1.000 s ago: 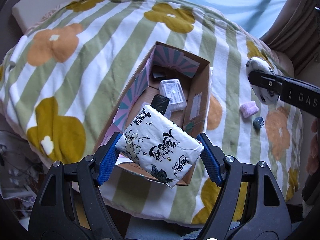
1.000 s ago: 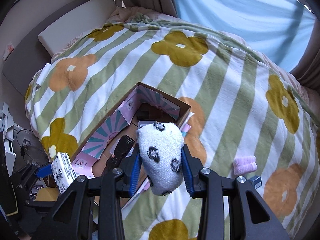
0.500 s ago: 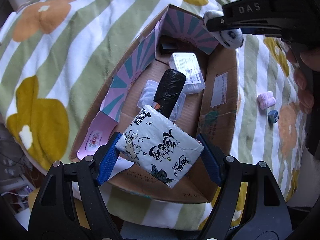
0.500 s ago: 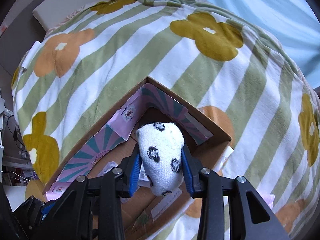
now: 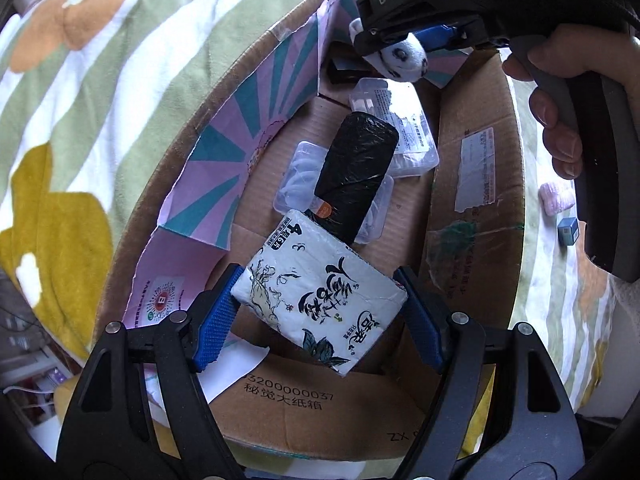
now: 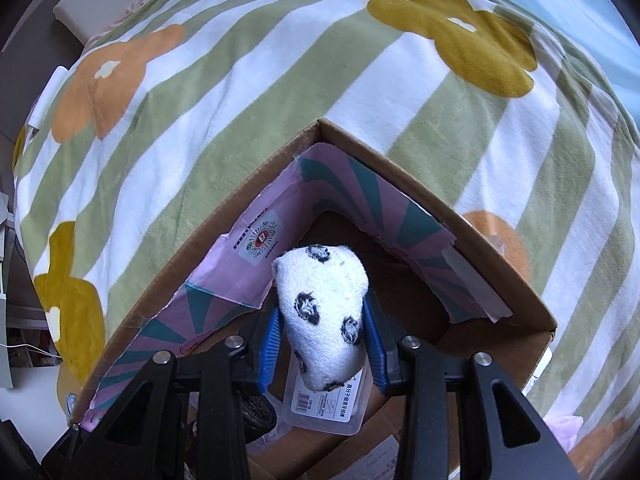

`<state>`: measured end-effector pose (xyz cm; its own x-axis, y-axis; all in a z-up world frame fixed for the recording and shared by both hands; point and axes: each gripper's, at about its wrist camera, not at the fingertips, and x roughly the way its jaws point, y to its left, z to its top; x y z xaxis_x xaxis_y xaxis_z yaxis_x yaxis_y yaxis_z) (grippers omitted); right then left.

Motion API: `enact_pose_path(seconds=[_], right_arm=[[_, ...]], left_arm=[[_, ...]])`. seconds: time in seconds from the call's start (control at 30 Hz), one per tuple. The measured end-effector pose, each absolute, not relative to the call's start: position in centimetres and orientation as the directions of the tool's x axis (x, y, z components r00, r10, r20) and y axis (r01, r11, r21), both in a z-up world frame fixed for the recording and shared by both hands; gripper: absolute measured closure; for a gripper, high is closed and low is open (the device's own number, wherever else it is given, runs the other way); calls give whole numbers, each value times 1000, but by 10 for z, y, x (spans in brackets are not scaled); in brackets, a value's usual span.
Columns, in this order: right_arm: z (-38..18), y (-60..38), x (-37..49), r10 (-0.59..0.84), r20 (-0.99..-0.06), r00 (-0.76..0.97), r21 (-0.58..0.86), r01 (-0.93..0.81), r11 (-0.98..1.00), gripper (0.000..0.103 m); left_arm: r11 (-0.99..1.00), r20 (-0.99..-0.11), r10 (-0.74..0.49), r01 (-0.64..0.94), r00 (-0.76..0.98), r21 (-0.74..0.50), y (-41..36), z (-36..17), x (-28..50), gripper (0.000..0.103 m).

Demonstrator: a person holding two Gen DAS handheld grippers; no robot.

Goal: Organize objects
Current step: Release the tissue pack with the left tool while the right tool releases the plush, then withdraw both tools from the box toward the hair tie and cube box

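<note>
- Box [image 5: 476, 248] fills the left wrist view, open-topped, sitting on the striped flower blanket [image 5: 120, 80]; its brown rim runs from 7 o'clock up the left side to 12, then down the right wall to 4.
- Left gripper [image 5: 320, 308] pinches a white tissue pack [image 5: 320, 288] corner to corner between blue pads, tilted, at 6 o'clock over the near end of the box.
- Bare cardboard floor shows just under and left of the pack; pink-and-teal lining [image 5: 240, 140] hugs the left wall.
- Mid-box is crowded: a black wrapped roll [image 5: 356, 168] lies across a clear tray [image 5: 300, 176], its lower end just beside the pack.
- Another clear case [image 5: 404, 128] with a label sits at 1 o'clock of the roll, touching it.
- Right gripper [image 6: 322, 340] is clamped on a white spotted sock [image 6: 324, 312], pointing steeply down into the far corner of the box.
- From the right wrist view the corner walls close in at 10 and 2 o'clock; dark floor lies open beyond the sock's tip.
- A hand [image 5: 560, 92] grips the right tool at 2 o'clock.
- Outside the box at 3 o'clock, on the blanket: a pink lump [image 5: 554, 200] and a small blue cube [image 5: 568, 232], just beside each other.
</note>
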<state>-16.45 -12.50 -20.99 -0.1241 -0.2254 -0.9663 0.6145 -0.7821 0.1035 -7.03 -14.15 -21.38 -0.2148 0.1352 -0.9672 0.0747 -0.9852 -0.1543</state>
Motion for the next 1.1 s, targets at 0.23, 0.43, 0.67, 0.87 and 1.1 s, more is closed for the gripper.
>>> enact_pose_path(seconds=[0.23, 0.43, 0.67, 0.87, 1.1], right_arm=[[-208, -133, -165, -224, -963, -150, 85, 618, -781, 0], [-203, -130, -159, -228, -962, -154, 81, 633, -770, 0], [-185, -121, -153, -234, -957, -174, 72, 637, -768, 0], [-152, -105, -142, -238, -951, -199, 63, 626, -777, 0], [-100, -73, -117, -249, -937, -244, 61, 589, -805, 0]], left_arm=[[-972, -946, 180, 100, -269, -214, -139, -206, -69, 0], [-969, -944, 190, 106, -269, -225, -131, -204, -68, 0], [-968, -945, 187, 114, -268, -224, -125, -204, -61, 0], [-971, -941, 182, 100, -286, -218, -116, -191, -57, 0], [-977, -931, 178, 58, -320, -207, -116, -155, -49, 0]])
